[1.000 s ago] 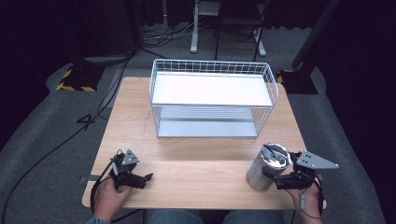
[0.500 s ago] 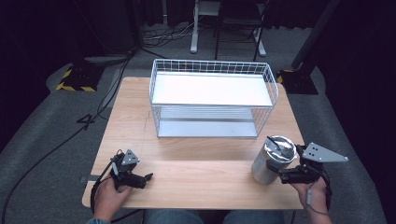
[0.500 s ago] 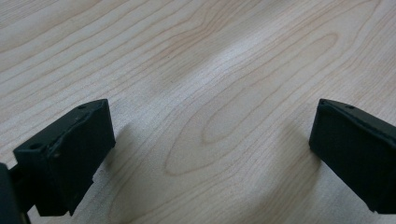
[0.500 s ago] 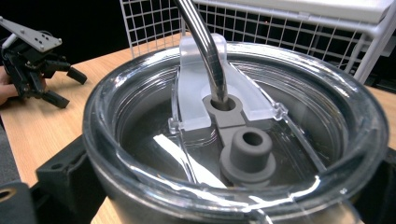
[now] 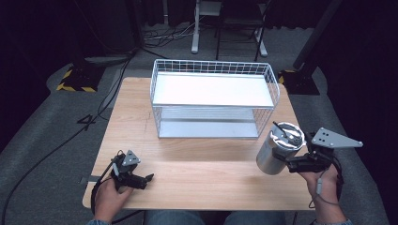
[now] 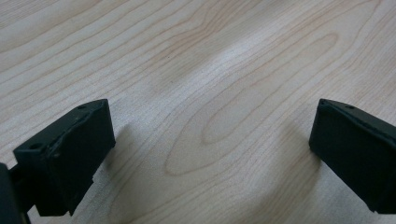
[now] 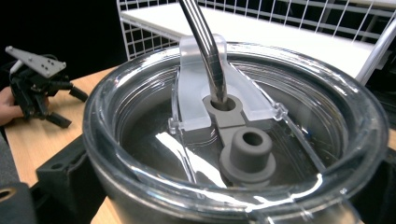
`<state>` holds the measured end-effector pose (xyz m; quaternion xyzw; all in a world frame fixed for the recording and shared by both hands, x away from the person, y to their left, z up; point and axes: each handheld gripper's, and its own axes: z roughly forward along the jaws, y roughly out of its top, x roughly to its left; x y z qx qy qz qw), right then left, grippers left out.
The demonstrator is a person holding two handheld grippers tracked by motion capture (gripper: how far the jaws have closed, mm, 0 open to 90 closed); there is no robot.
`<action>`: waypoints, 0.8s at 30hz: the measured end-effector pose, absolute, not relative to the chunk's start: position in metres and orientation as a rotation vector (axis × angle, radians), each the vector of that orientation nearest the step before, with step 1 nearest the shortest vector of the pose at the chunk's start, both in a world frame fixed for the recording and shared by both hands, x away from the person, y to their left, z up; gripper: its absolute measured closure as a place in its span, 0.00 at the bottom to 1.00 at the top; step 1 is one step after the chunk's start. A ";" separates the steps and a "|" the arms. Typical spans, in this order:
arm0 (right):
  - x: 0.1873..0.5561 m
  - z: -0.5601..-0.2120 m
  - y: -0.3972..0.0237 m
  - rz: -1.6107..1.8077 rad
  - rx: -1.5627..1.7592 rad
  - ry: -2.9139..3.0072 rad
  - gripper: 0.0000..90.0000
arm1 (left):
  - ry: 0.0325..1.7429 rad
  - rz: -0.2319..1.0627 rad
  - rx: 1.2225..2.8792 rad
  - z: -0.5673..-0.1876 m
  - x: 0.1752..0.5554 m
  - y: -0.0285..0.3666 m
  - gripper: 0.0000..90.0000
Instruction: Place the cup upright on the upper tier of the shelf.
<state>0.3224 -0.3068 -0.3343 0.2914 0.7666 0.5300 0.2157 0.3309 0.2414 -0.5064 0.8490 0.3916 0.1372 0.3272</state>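
Note:
A steel tumbler point(image 5: 276, 153) with a clear lid point(image 7: 243, 140) and a metal straw point(image 7: 205, 46) hangs tilted just above the table's front right. My right gripper point(image 5: 290, 164) is shut on its body, one black jaw on each side in the right gripper view. At the front left, my left gripper point(image 5: 146, 182) rests low over the bare wood, open, with nothing between its jaws in the left gripper view. It also appears far off as the left gripper point(image 7: 71, 108) in the right gripper view.
A white wire basket point(image 5: 213, 62) with a white shelf inside stands at the back middle of the wooden table point(image 5: 202, 173), just beyond the tumbler. Dark floor, cables and stand legs surround the table.
My right gripper has lifted the tumbler off the table, tilted it and carried it a little right and away. The left gripper has not moved.

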 end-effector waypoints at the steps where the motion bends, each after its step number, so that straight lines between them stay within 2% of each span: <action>1: 0.323 -0.331 -0.307 1.468 0.807 2.123 0.04 | 1.026 0.360 2.223 -0.506 0.331 0.241 0.01; 10: 0.333 -0.297 -0.304 1.462 0.794 2.087 0.04 | 1.026 0.360 2.223 -0.506 0.331 0.241 0.01; 24: 0.358 -0.263 -0.295 1.451 0.806 2.076 0.04 | 1.026 0.360 2.223 -0.506 0.331 0.241 0.01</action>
